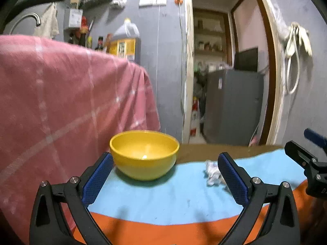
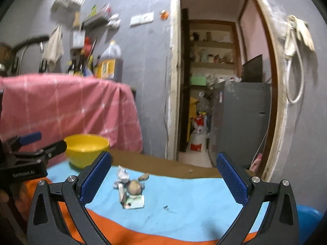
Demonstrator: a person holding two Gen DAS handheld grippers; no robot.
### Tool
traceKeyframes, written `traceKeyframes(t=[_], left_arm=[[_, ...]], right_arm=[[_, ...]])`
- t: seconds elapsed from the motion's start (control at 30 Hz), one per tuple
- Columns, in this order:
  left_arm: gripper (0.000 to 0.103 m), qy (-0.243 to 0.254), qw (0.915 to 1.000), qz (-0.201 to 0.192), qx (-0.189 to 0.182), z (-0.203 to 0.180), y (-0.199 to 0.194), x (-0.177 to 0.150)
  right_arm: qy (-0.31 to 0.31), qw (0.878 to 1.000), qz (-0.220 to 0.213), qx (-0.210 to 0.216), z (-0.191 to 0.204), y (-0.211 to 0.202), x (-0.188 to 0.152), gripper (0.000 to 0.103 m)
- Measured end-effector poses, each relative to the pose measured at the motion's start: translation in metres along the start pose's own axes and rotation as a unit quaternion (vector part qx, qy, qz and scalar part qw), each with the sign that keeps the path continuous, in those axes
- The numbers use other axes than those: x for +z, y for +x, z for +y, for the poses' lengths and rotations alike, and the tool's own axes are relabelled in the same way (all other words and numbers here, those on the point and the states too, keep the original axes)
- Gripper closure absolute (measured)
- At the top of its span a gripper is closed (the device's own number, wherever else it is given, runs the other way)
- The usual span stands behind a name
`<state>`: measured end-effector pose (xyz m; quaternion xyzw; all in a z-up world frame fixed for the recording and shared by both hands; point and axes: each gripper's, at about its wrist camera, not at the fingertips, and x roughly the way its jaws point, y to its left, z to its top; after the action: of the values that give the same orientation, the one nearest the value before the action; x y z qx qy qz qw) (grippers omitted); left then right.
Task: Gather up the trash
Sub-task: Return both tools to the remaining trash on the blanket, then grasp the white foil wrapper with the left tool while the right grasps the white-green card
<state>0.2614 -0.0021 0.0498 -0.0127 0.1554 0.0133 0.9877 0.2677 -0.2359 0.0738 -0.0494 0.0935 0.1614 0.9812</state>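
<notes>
Right tongs [image 2: 163, 181] agape above trash [image 2: 130, 189]

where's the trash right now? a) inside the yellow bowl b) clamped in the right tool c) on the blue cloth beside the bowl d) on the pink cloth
c: the crumpled paper and scraps lie on the blue cloth, apart from the yellow bowl, whose inside looks empty in the left wrist view, and both the right tool and left tool are open, holding nothing.

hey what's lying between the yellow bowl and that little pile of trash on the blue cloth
Nothing: only bare blue cloth separates the yellow bowl from the trash pile, best seen in the right wrist view.
</notes>
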Motion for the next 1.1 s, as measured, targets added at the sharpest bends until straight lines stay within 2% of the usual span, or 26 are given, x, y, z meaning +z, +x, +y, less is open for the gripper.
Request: traceKeyframes(t=[0.13, 0.23, 0.3, 0.43, 0.53, 0.7, 0.8, 0.83, 0.87, 1.0, 1.07, 1.1], left_arm=[[0.003, -0.013, 0.9987, 0.047, -0.013, 0.008, 0.019, -0.006], [0.003, -0.029, 0.9967, 0.075, -0.012, 0.014, 0.03, -0.007], [0.003, -0.038, 0.9951, 0.091, -0.01, 0.018, 0.036, -0.008], [0.003, -0.047, 0.9917, 0.119, -0.012, 0.021, 0.042, -0.011], [0.003, -0.047, 0.9886, 0.142, -0.017, 0.02, 0.047, -0.012], [0.003, -0.046, 0.9847, 0.166, -0.027, 0.02, 0.055, -0.016], [0.003, -0.045, 0.9828, 0.177, -0.029, 0.019, 0.058, -0.017], [0.003, -0.044, 0.982, 0.181, -0.029, 0.018, 0.059, -0.018], [0.003, -0.043, 0.9815, 0.184, -0.03, 0.018, 0.06, -0.018], [0.003, -0.031, 0.9795, 0.196, -0.036, 0.014, 0.064, -0.02], [0.003, -0.02, 0.9787, 0.2, -0.044, 0.009, 0.065, -0.02], [0.004, -0.014, 0.9784, 0.201, -0.047, 0.007, 0.066, -0.02]], right_arm=[[-0.016, 0.998, 0.054, -0.012, 0.007, 0.018, -0.003, 0.0], [-0.014, 0.993, 0.12, -0.006, 0.008, 0.04, -0.009, 0.0], [-0.001, 0.984, 0.179, 0.014, 0.006, 0.06, -0.016, 0.0], [0.048, 0.962, 0.257, 0.074, -0.001, 0.085, -0.034, 0.0], [0.065, 0.958, 0.268, 0.082, -0.007, 0.088, -0.038, 0.0], [0.058, 0.939, 0.322, 0.106, 0.0, 0.106, -0.048, 0.002], [0.041, 0.928, 0.353, 0.112, 0.007, 0.117, -0.052, 0.011], [0.039, 0.926, 0.359, 0.113, 0.009, 0.119, -0.052, 0.011], [0.033, 0.925, 0.362, 0.112, 0.011, 0.121, -0.051, 0.012], [0.023, 0.922, 0.368, 0.117, 0.016, 0.13, -0.049, 0.029], [0.022, 0.921, 0.37, 0.118, 0.015, 0.13, -0.049, 0.032], [0.026, 0.922, 0.367, 0.12, 0.013, 0.128, -0.049, 0.037]])
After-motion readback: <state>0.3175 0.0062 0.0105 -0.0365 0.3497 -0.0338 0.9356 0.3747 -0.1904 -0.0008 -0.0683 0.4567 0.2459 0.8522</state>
